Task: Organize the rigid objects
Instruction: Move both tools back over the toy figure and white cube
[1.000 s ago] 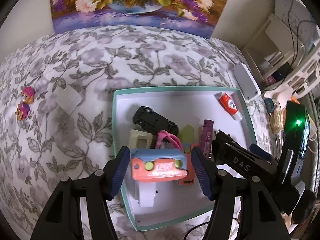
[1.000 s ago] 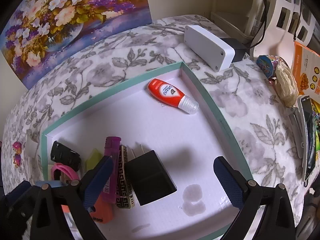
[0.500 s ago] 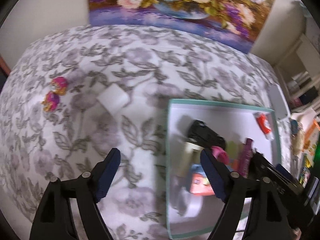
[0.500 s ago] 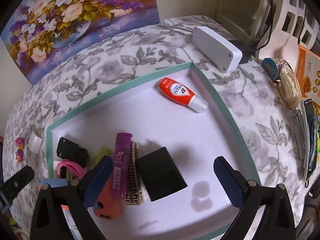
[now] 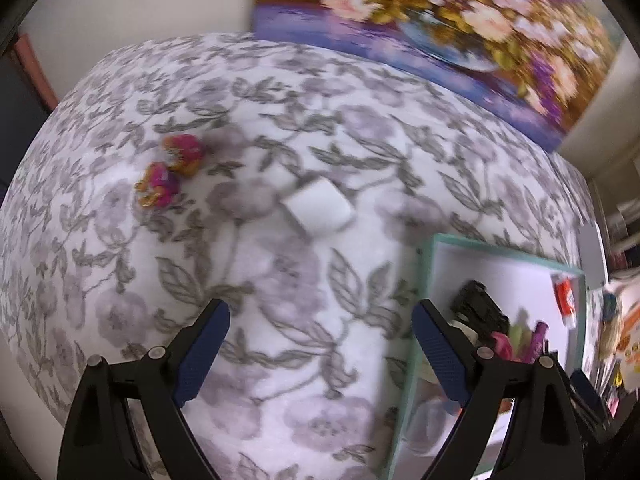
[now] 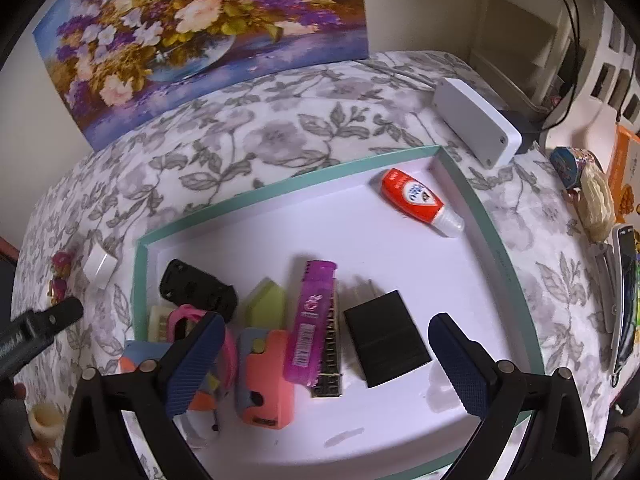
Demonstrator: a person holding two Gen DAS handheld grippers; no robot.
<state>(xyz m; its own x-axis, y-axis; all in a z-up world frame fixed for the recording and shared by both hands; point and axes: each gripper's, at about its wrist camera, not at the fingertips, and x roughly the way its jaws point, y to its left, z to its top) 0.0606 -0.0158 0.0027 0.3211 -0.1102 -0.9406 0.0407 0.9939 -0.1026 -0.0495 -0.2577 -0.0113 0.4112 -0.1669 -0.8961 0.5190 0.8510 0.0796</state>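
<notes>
Table (image 6: 280, 140) covered by grey floral-print cloth. Flower painting (image 6: 200, 32) leans against plain cream wall (image 6: 24, 92) behind it. White shelving unit (image 6: 520, 40) with black cables to the right. Light even, diffuse.

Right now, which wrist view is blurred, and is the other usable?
Left wrist view: motion-smeared, white block and pink toys soft, fisheye bending the cloth. Right wrist view: sharp, tube label legible, faint shadows under the charger.
</notes>
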